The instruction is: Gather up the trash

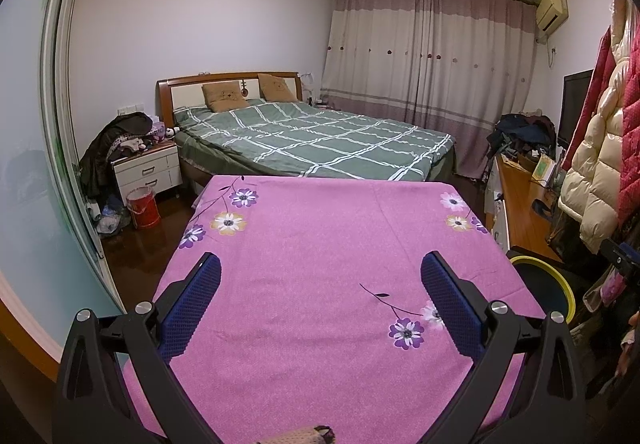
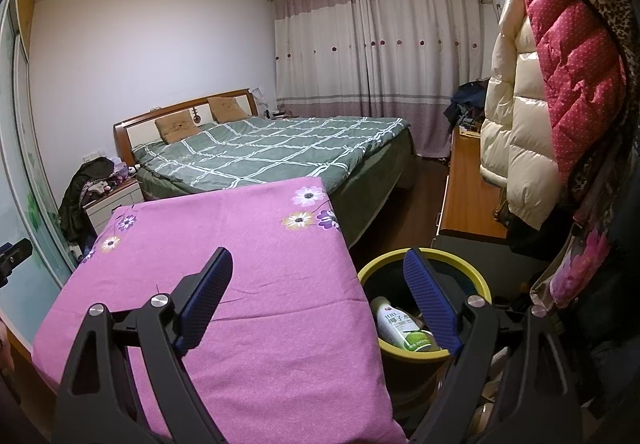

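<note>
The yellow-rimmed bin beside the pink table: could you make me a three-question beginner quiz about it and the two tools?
1. True or false: the right tool is clamped on a bottle.
2. What lies inside the bin? A) a white bottle B) a shoe C) nothing
3. Fill in: the pink cloth is printed with ____.

Key: 1. False; both it and the left tool are open and hold nothing. 2. A, the white bottle with a green label. 3. Flowers.

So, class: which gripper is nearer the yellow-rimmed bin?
Right. The right gripper hangs with one finger in front of the bin. The left gripper hangs over the pink cloth, with the bin off to its right.
</note>
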The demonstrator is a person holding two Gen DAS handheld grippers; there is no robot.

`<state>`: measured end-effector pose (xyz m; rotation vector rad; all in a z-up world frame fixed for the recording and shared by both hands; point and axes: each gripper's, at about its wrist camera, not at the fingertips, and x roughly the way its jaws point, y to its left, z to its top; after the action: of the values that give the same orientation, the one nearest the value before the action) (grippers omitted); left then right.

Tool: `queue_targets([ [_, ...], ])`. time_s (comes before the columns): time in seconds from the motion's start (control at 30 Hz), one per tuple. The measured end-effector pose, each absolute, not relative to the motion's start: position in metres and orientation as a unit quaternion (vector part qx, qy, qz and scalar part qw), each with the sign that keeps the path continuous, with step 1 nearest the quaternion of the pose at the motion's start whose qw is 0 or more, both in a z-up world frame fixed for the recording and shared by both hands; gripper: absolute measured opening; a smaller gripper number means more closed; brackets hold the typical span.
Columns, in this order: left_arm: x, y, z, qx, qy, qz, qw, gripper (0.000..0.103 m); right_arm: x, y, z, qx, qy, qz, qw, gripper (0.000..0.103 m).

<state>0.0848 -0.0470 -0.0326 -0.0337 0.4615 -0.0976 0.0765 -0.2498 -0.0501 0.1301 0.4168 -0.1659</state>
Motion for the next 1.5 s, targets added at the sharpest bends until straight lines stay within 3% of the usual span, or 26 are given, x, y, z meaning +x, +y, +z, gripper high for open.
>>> queue_targets([
  [1.17,0.098,-0.045,-0.037,-0.017,0.243,-0.061,0.968,0.098,0.085,-0.245,-0.057,0.064,0.217,-0.079,0.971,0.083],
  [1.37,0.123,-0.044,-0.036,-0.006,0.226,-0.061,0.972,0.099,0.109,-0.244,-0.061,0.064,0.221,-0.072,0.971,0.084],
  [1.5,0.177,-0.037,-0.055,-0.004,0.268,-0.046,0.962,0.098,0.153,-0.238,-0.069,0.056,0.238,-0.052,0.968,0.088],
])
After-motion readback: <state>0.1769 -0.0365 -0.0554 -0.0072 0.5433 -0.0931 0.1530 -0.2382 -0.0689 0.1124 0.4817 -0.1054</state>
